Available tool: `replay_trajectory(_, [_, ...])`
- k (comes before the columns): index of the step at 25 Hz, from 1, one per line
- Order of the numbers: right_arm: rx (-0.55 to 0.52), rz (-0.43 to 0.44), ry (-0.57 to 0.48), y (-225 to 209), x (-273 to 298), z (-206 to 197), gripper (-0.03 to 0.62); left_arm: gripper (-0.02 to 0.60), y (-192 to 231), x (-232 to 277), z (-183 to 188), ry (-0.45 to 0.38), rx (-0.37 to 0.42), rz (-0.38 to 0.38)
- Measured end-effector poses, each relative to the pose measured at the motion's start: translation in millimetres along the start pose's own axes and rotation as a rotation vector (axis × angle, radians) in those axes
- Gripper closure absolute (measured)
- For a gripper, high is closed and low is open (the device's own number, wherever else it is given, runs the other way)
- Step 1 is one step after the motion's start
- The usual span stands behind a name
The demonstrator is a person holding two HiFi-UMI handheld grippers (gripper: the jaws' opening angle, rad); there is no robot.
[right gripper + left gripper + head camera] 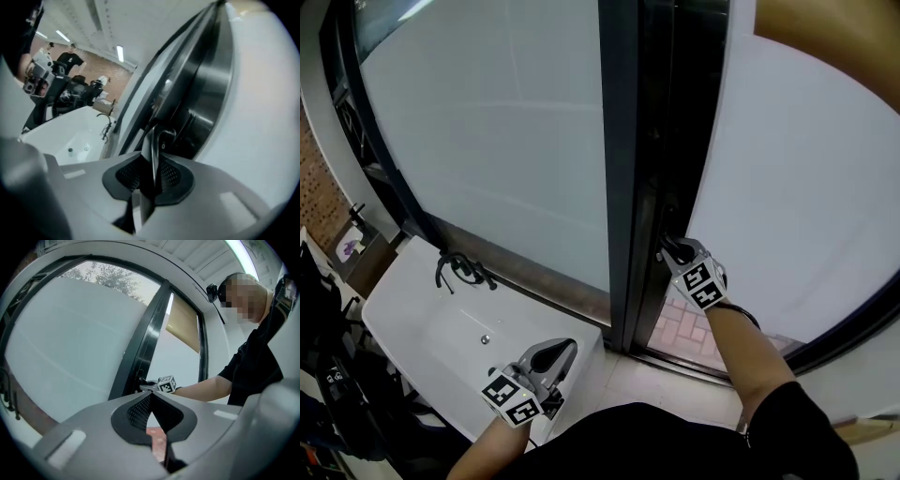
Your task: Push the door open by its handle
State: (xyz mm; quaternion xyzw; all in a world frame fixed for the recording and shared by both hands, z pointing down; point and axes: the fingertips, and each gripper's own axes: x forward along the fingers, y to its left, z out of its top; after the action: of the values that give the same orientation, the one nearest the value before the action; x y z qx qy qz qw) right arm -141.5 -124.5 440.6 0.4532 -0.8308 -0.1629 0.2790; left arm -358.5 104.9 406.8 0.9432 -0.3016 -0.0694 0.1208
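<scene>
Frosted white glass point(506, 141), smooth and matt, set in a frame of dark glossy metal: this is the door point(623, 197).

Handle point(155, 140): a thin flat lever of grey metal on the dark frame edge. I see it edge-on in the right gripper view. In the head view it is too dark to make out.

Right gripper point(673, 249): grey plastic body with black dimpled pads. I read its jaws as clenched on the handle, with the lever blade upright between the two pads and both pressing on it. The head view shows only its nose against the frame edge.

Left gripper point(565, 349): same build. Its jaws are pressed together with nothing between them. It sits low by the near corner of the tub, well apart from the handle.

Tub point(403, 281): white, glossy and rectangular, with a black curved tap point(459, 270) at the rim nearest the glass.

Brick paving point(680, 323): red-brown, at the foot of the door.

Left gripper view only: the right gripper's black-and-white marker cube point(166, 384) and my bare forearm point(201, 389) reaching to the frame.

Right gripper view only: a brick wall, ceiling strip lights and people point(70, 58) standing beyond the tub.
</scene>
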Motion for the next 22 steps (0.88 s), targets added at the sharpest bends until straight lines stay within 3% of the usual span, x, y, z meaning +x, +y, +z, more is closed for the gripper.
replay_trajectory(2, [0.02,-0.03,-0.014,-4.2,4.6,-3.0,0.536,0.586,2.1,1.8,-1.8,0.009,-0.003,-0.009])
replay_trajectory(9, [-0.026,-0.007,0.023,-25.9,22.3,-13.2,0.574,0.586,6.2,28.6,-5.2,0.036,0.009,-0.038])
replay_trajectory(15, [0.014,0.028,0.039,-75.3,45.4,-24.1,0.58,0.585,-9.6,113.3,-5.7,0.047,0.05,-0.027])
replay_trajectory(22, [0.096,0.129,0.037,-108.5,75.9,-57.2,0.592,0.586,-23.5,229.2,-26.0,0.032,0.078,0.067])
